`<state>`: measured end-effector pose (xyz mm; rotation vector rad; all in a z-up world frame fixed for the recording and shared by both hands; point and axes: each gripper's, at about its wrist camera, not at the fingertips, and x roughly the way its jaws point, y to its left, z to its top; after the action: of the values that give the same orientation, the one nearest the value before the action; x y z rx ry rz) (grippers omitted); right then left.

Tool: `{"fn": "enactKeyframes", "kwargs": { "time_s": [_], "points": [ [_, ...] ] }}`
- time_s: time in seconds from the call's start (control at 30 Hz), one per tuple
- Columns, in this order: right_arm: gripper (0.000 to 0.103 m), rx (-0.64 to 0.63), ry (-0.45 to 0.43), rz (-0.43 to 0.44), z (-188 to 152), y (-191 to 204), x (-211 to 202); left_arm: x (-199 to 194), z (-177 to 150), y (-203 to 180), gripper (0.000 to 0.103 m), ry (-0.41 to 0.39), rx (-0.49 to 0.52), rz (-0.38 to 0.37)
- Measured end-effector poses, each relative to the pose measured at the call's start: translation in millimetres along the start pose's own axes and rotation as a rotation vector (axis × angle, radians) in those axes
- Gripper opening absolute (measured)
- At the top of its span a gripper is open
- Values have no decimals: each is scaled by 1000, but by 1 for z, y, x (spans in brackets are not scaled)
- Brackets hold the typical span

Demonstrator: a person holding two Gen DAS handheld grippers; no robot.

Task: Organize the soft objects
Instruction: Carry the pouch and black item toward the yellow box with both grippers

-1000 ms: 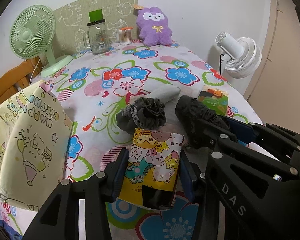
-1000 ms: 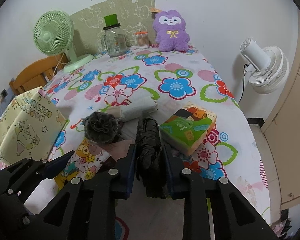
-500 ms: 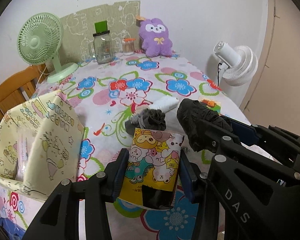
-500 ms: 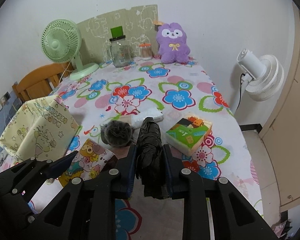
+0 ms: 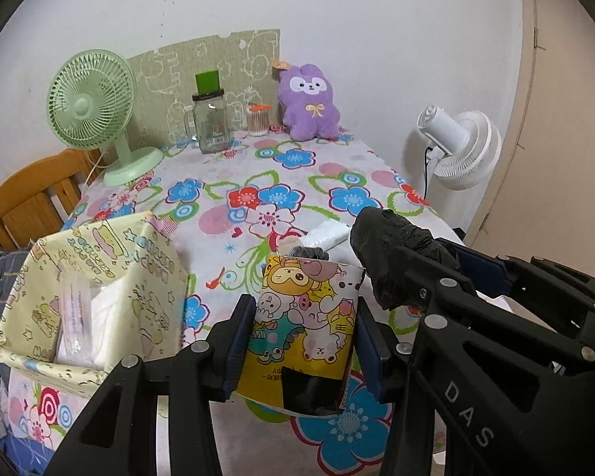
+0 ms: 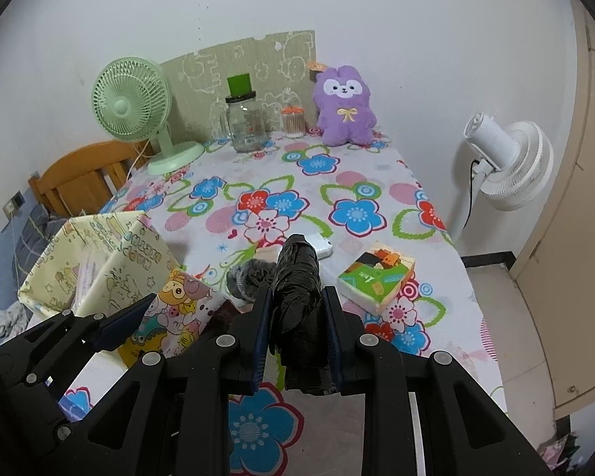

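My left gripper (image 5: 303, 335) is shut on a yellow cartoon-print pack (image 5: 305, 321) and holds it above the flowered table (image 5: 258, 182). It also shows in the right wrist view (image 6: 174, 317). My right gripper (image 6: 297, 325) is shut on a black plastic roll (image 6: 297, 297), raised above the table; the roll also shows in the left wrist view (image 5: 396, 258). A yellow fabric storage box (image 5: 87, 297) stands open at the table's left edge, left of both grippers, with pale packs inside. A grey rolled sock (image 6: 250, 277) and a white pack (image 6: 323, 248) lie ahead of the grippers.
A green tissue pack (image 6: 377, 281) lies at the right. At the back stand a green desk fan (image 5: 95, 107), a glass jar (image 5: 210, 123), a swab pot (image 5: 258, 119) and a purple plush (image 5: 309, 103). A white fan (image 5: 460, 142) stands off the table's right edge. A wooden chair (image 5: 31, 198) is at left.
Both grippers have risen and pulled back from the table with their loads. The storage box's open top has come into view at left.
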<state>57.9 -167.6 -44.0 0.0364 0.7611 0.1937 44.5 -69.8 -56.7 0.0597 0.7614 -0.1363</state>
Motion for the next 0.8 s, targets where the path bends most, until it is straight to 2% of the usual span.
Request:
{"fn": "enactKeyframes", "kwargs": {
  "time_s": [0.8],
  "points": [
    [28,-36,-99,-5,33,33,-54,-58,26,22,50,-105,0,3]
  ]
}}
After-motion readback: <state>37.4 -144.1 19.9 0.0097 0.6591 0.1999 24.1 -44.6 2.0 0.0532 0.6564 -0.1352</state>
